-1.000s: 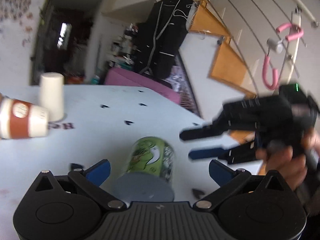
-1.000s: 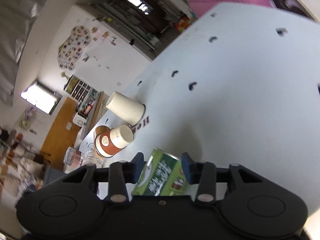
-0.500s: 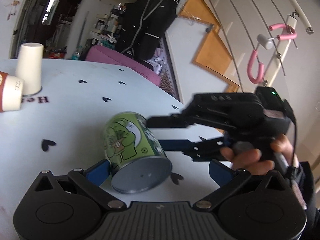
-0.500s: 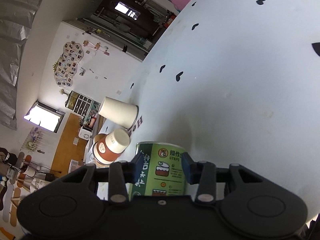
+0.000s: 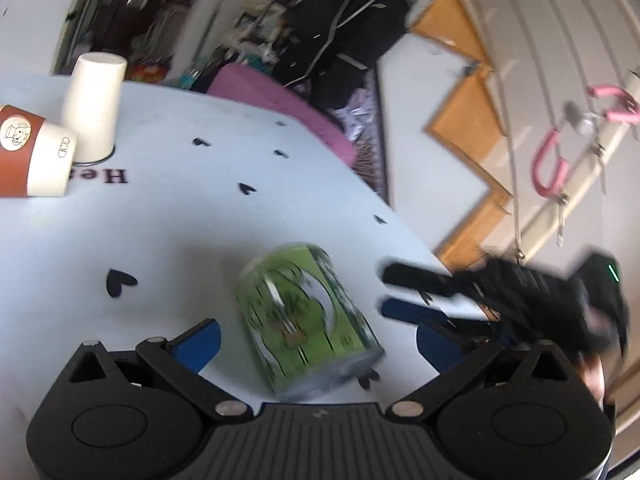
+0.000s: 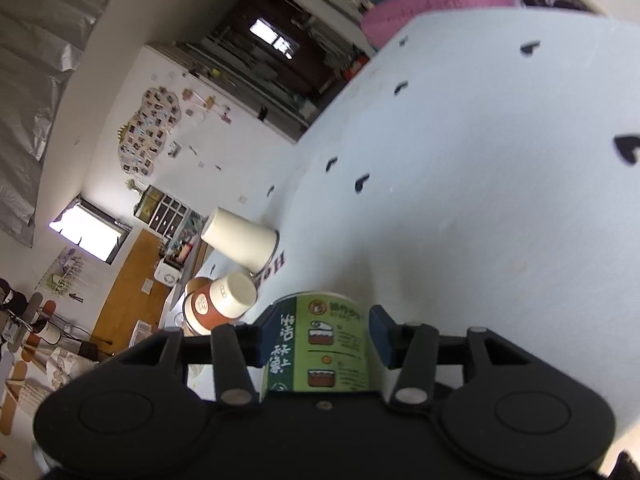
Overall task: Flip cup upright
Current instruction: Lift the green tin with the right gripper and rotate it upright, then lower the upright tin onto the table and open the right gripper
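The green printed cup (image 5: 308,320) lies on its side on the pale blue table (image 5: 168,240), blurred, between the spread blue-padded fingers of my left gripper (image 5: 316,340), which is open and touches nothing. My right gripper (image 5: 388,290) shows at the right of the cup with a visible gap to it. In the right wrist view the green cup (image 6: 324,348) sits between the right gripper's pads (image 6: 378,336), which stand beside its sides without a clear grip. The right gripper (image 6: 320,334) looks open.
A white paper cup (image 5: 94,108) stands upside down at the far left. A brown-sleeved paper cup (image 5: 32,160) lies on its side beside it. The table edge (image 5: 404,220) runs close on the right, with floor and a wooden door beyond. Black heart marks dot the table.
The right gripper has drawn back to the right and stands off the green cup. The cup has turned and now lies with its base toward my left gripper. My left view has tilted.
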`<action>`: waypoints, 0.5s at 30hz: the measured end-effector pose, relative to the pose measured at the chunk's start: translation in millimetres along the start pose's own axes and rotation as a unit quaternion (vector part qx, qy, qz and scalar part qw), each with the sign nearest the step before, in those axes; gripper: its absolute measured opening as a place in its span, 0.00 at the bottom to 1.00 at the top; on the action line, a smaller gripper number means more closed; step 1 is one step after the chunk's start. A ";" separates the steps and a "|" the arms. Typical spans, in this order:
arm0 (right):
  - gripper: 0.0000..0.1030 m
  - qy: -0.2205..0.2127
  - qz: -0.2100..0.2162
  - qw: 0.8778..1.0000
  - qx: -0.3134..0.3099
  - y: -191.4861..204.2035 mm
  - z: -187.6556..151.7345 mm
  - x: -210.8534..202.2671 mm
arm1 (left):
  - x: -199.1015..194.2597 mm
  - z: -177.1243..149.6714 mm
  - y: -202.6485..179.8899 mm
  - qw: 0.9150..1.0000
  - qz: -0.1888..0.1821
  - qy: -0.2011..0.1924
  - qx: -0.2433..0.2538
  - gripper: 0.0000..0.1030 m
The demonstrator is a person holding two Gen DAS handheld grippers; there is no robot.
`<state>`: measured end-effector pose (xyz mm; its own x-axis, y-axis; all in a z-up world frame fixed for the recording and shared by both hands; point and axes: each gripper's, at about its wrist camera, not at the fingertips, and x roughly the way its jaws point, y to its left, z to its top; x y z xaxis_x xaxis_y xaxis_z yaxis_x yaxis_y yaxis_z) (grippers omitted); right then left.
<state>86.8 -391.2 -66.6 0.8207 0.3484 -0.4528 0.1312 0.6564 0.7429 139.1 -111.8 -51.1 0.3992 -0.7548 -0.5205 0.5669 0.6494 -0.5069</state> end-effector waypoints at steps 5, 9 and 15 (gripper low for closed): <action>0.54 -0.036 -0.031 0.996 -0.071 4.5 -14.3 -21.7 | 22.0 35.0 10.0 0.996 0.019 0.042 -0.074 0.98; 0.55 -0.049 -0.049 0.990 -0.121 7.1 -29.6 -32.1 | 41.3 48.4 14.6 0.989 0.021 0.081 -0.120 0.95; 0.57 -0.059 -0.062 0.985 -0.150 3.8 -41.9 -45.2 | 61.2 50.0 14.4 0.984 0.039 0.111 -0.132 0.91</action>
<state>26.9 -376.4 -64.0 0.8698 0.1846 -0.4576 0.0790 0.8633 0.4985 207.8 -153.2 -55.9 0.2504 -0.6813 -0.6879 0.3215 0.7287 -0.6047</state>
